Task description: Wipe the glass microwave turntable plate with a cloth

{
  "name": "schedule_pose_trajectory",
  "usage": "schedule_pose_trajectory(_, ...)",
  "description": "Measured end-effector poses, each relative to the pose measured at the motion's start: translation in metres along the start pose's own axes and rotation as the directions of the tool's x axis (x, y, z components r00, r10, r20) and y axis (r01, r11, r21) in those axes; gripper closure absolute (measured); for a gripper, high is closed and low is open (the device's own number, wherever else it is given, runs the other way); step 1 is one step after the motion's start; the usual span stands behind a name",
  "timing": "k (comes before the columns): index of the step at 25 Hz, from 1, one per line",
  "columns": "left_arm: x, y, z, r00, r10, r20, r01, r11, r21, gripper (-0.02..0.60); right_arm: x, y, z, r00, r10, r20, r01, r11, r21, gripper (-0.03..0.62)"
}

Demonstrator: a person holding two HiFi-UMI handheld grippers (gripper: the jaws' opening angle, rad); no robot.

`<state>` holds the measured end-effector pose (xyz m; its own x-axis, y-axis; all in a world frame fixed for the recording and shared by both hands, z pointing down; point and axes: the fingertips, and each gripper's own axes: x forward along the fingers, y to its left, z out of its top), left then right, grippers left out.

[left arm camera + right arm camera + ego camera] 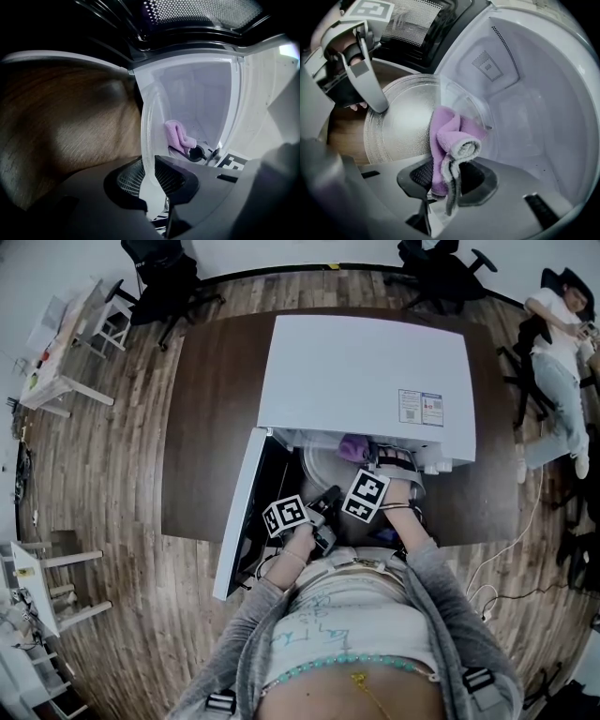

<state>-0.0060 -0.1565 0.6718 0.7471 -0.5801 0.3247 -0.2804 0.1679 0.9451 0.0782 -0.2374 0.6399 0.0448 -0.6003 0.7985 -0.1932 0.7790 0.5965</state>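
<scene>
Now the left gripper (152, 176) is clenched on the rim of the plate (401, 124). In its own view the glass runs edge-on between the jaws and rises upright ahead of them. The right gripper (445, 180) grasps a folded purple cloth (450, 140). The cloth bulges out just beyond its jaws, and a grey-white edge hangs down between them. The cloth's far side lies against the face of the plate, near the plate's right rim as the right gripper sees it. From there the left gripper shows up and to the left, its finger (370, 86) touching the plate's upper-left rim. To the right of the right gripper opens the white inside of the microwave (366, 381). The plate is held at the mouth of it. The open door (239, 512) is beyond the left gripper's outer side, swung out over the brown surface (211, 427). In the head view both grippers sit close together in front of the person, the cloth just ahead of the right one.
</scene>
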Motion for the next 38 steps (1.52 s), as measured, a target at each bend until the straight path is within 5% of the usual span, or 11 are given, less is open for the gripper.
schedule_pose_trajectory(23,0.0,0.002,0.0,1.0,0.009,0.01,-0.009,1.0,0.008,0.52,-0.021,0.036,-0.009,0.996,0.088,-0.017,-0.09,0.993,-0.08,0.471)
schedule_pose_trajectory(38,0.002,0.004,0.0,1.0,0.018,0.005,-0.018,1.0,0.007,0.518,-0.029,0.064,0.029,0.987,0.15,0.05,-0.136,0.967,-0.214,0.471)
